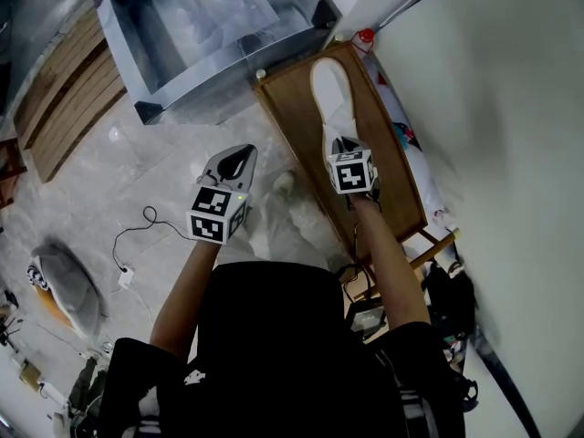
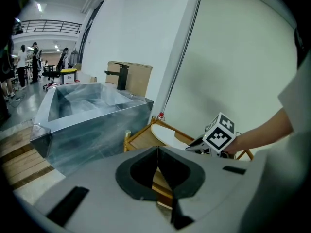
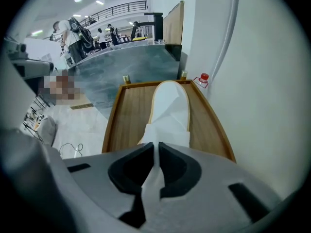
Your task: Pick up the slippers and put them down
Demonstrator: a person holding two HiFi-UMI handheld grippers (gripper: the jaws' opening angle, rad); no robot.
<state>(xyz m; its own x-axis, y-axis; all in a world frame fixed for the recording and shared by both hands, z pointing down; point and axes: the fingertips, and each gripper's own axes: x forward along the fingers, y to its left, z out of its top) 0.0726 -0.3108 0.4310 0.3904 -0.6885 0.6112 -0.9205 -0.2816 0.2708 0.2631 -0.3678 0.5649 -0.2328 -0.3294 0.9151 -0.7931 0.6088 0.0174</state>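
Note:
A white slipper [image 1: 331, 94] lies lengthwise on a wooden tray-topped stand [image 1: 287, 108] beside the wall. My right gripper [image 1: 343, 146] points steeply down at the slipper's near end and is shut on its white upper. In the right gripper view the white fabric [image 3: 167, 130] is pinched between the dark pads at the gripper [image 3: 156, 148]. My left gripper [image 1: 239, 160] hangs over the floor left of the stand, jaws together with nothing between them [image 2: 158, 153]. The left gripper view also shows the slipper [image 2: 167, 136] and the right gripper's marker cube [image 2: 221, 134].
A large metal tub [image 1: 210, 26] stands just beyond the stand's far end. A red-capped bottle [image 1: 366, 36] sits at the stand's far right corner. A white wall [image 1: 511, 153] runs along the right. Wooden planks [image 1: 64, 89], a white cable [image 1: 137, 240] and a grey bag [image 1: 68, 286] lie on the floor at left.

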